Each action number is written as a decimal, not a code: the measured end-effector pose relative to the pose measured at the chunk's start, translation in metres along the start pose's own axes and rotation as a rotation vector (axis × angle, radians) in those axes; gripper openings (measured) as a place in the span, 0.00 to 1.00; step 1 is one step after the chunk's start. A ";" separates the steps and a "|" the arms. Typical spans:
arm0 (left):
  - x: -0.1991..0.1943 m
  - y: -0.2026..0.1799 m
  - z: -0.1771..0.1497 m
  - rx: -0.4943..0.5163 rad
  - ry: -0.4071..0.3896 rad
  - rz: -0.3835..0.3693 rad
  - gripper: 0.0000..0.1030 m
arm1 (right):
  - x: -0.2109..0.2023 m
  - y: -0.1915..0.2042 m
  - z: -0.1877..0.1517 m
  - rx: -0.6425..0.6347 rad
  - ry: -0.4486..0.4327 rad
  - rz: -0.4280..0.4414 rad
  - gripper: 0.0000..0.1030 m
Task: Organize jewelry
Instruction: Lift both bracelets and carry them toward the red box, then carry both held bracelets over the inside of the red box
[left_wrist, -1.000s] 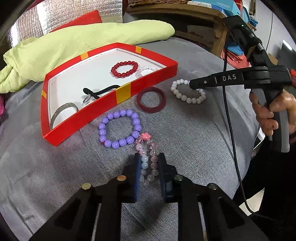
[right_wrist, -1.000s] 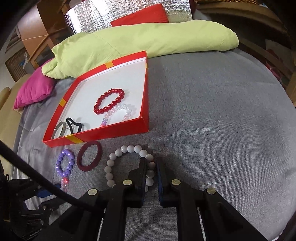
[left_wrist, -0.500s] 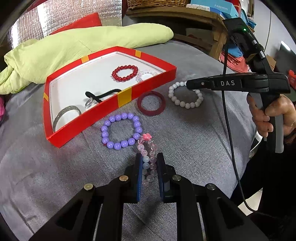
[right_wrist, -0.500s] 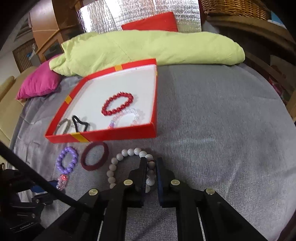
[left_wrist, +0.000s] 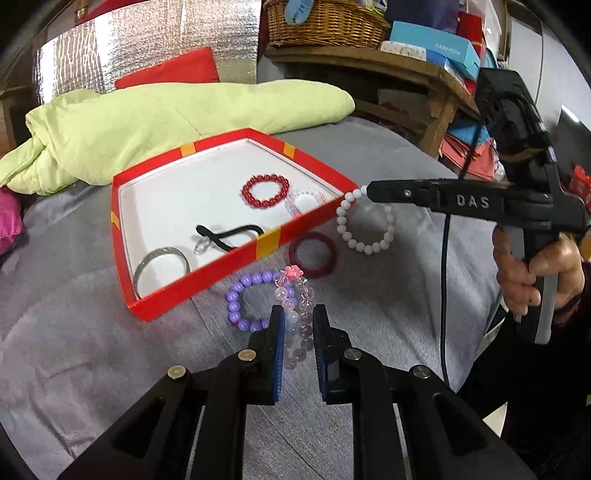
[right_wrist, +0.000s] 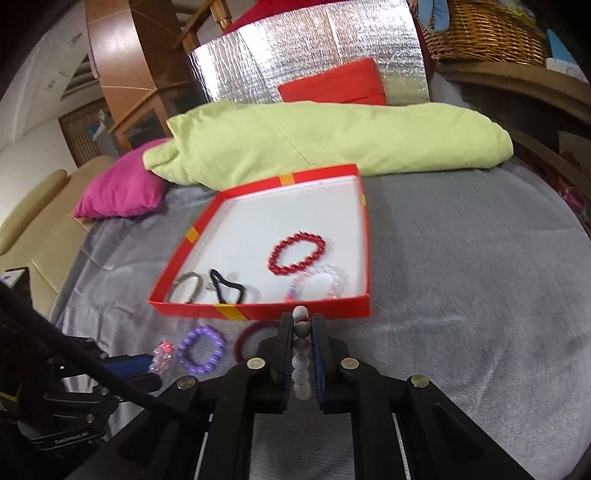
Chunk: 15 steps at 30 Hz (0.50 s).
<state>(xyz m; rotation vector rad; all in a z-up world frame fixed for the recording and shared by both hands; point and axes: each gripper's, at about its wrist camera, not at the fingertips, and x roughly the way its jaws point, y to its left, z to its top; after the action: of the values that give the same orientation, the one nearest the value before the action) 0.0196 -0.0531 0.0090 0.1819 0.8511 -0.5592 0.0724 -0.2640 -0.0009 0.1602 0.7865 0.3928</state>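
My left gripper is shut on a pink and clear bead bracelet with a pink flower, lifted off the grey cloth. My right gripper is shut on a white bead bracelet; in the left wrist view that white bracelet hangs from the right gripper beside the red tray's near corner. The red tray holds a red bead bracelet, a clear bracelet, a black hair tie and a silver bangle. A purple bead bracelet and a dark red bangle lie on the cloth in front of the tray.
A folded green quilt lies behind the tray, with a magenta pillow to its left. Wooden shelves with boxes and a wicker basket stand at the back right. A hand grips the right gripper's handle.
Both grippers have risen. The white bracelet left the cloth and now hangs from the right gripper near the tray's corner. The pink bracelet has come up with the left gripper.
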 end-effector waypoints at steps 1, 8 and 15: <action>-0.001 0.001 0.002 -0.005 -0.008 0.002 0.16 | -0.001 0.001 0.001 0.001 -0.004 0.005 0.10; -0.005 0.013 0.014 -0.062 -0.038 0.033 0.16 | -0.006 0.009 0.007 0.022 -0.031 0.055 0.10; -0.003 0.026 0.024 -0.119 -0.059 0.073 0.16 | -0.013 0.017 0.015 0.040 -0.063 0.093 0.10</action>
<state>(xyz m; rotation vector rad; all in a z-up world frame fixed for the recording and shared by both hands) 0.0484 -0.0389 0.0251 0.0868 0.8151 -0.4421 0.0700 -0.2534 0.0226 0.2461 0.7272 0.4583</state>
